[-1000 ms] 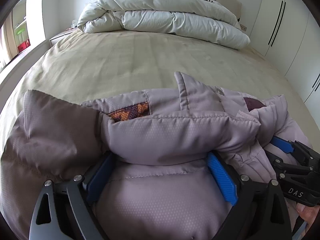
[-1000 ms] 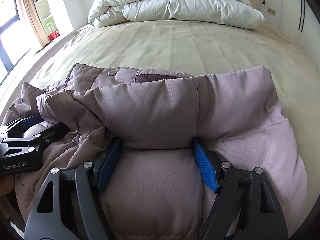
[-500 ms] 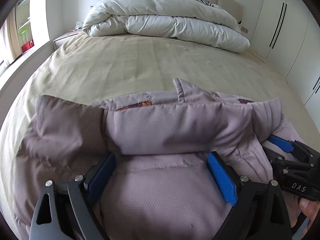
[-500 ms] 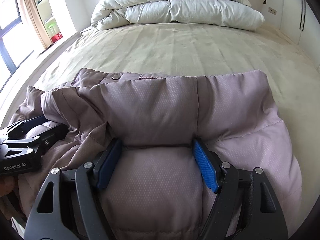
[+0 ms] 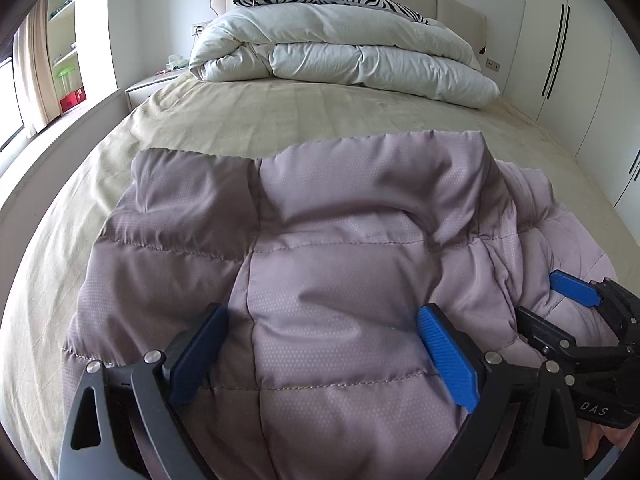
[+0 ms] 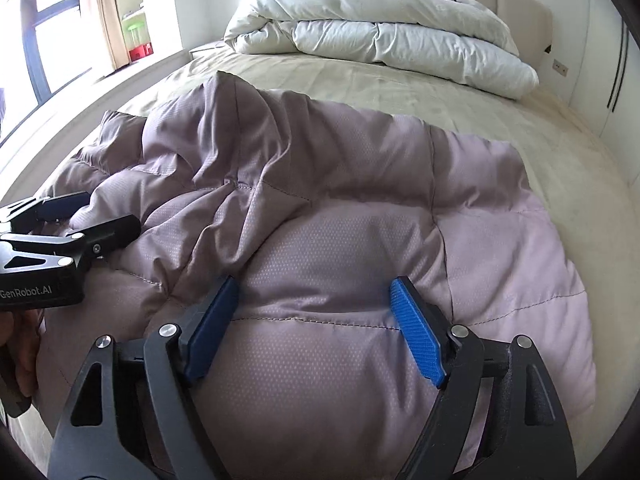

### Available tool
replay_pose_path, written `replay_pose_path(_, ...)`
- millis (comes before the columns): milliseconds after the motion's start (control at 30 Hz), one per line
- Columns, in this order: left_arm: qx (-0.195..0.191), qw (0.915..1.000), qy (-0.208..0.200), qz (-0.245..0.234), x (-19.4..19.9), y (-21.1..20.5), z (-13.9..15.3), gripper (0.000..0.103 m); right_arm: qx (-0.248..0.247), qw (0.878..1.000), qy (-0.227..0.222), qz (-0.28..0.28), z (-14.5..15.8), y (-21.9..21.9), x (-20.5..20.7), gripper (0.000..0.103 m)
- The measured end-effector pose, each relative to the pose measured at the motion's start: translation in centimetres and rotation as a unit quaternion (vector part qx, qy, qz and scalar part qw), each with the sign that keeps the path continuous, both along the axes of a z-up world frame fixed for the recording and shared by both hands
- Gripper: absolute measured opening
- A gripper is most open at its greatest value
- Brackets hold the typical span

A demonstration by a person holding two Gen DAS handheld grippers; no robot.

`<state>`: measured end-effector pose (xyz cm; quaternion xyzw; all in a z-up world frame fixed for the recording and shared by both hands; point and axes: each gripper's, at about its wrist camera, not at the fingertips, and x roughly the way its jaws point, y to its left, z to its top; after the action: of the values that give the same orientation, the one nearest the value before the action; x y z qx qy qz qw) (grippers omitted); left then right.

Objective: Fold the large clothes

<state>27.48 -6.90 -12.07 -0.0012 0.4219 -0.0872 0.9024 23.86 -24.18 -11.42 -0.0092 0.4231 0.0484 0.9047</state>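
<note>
The jacket (image 5: 328,264) lies on the bed (image 5: 280,120), the duvet (image 5: 344,60) beyond it.

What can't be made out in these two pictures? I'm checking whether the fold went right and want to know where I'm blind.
- Jacket, both views: its near end runs off the bottom edge, behind the left gripper and right gripper.
- Its sleeves, zipper and lining: covered by the layer on top.
- Whether the blue pads press the fabric: the puffy padding hides contact.
- Bed under the jacket: covered.
</note>
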Motion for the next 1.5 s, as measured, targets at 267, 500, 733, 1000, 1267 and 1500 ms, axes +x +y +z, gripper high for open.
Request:
replay_pose_path(267, -0.009, 0.9998, -0.014, -0.007, 0.6, -0.3, -1.5, 0.103, -0.008, 1.000, -0.018, -0.002, -1.5, 0.3, -0.5, 0.079)
replay_pose_path(500, -0.012, 0.9997, -0.019, -0.008, 0.9, -0.5, -2.0, 0.103, -0.011, 1.000, -0.025, -0.003, -2.2, 0.4, -0.4, 0.080)
replay_pose_path(733, -0.016, 0.9997, -0.016, -0.008, 1.1, -0.6, -2.2, 0.103, -0.013, 0.999, -0.030, -0.004, -2.6, 0.6, -0.7, 0.080)
replay_pose_path(1000, -0.034, 0.9992, -0.018, -0.005, -2.5, 2.1, 2.4, 0.100, 0.019, 0.999, -0.051, 0.003, 0.7, -1.8, -2.9, 0.081)
replay_pose_path(1267, 0.001, 0.9998, 0.000, 0.018, -3.9, 5.4, 0.3, 0.101, 0.042, 0.997, -0.020, -0.068, 0.7, -10.0, -5.6, 0.081)
replay_pose_path(1500, -0.037, 0.9990, 0.022, 0.011, -2.6, 6.3, -1.6, 0.103, 0.038, 0.997, -0.030, -0.062, -1.4, -10.4, -5.4, 0.082)
